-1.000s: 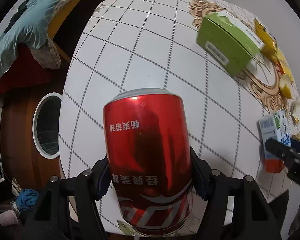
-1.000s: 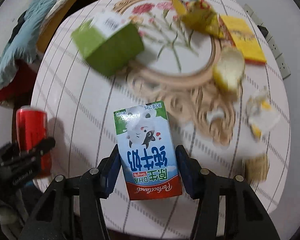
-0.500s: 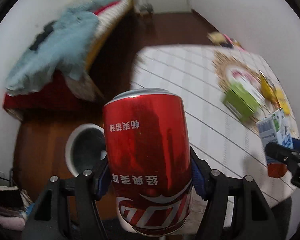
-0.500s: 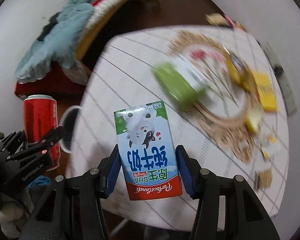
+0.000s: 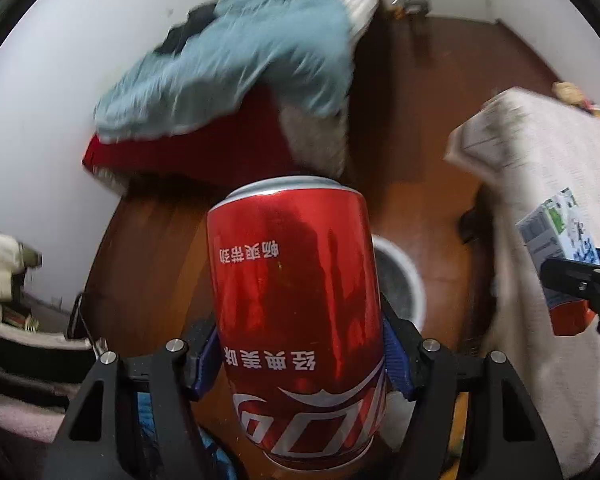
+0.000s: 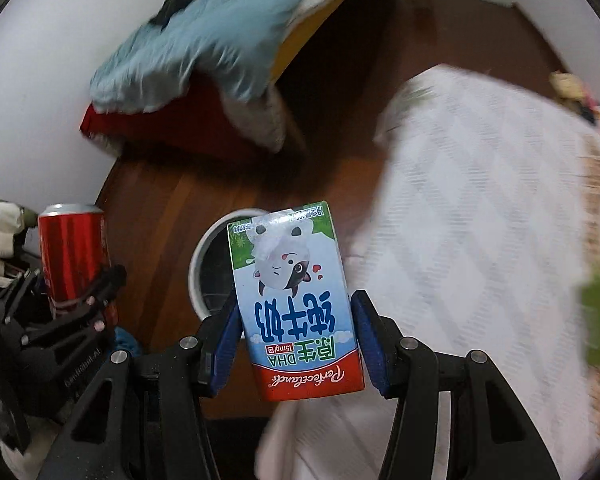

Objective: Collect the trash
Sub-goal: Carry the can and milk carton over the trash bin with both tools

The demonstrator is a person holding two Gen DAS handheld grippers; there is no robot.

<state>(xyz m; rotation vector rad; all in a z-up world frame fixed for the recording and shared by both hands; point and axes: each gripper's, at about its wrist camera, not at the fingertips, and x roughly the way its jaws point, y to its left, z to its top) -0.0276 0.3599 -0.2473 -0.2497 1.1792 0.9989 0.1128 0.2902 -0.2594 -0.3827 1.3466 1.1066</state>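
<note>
Missing the white bin (image 6: 204,264) on the floor is the main risk: it lies partly hidden behind both items, so an early release could drop them on the wooden floor (image 5: 148,248). The table (image 6: 460,240) stands at right, bedding (image 5: 236,56) far. Left gripper (image 5: 296,356) is clamped on the red can (image 5: 294,300); right gripper (image 6: 296,344) pinches the milk carton (image 6: 296,300).

A lived-in home bedroom. A bed (image 6: 204,60) heaped with a blue blanket (image 5: 236,60) stands against white walls on a dark wooden floor (image 6: 172,200). A cloth-covered bench (image 6: 480,220) stands nearby.
</note>
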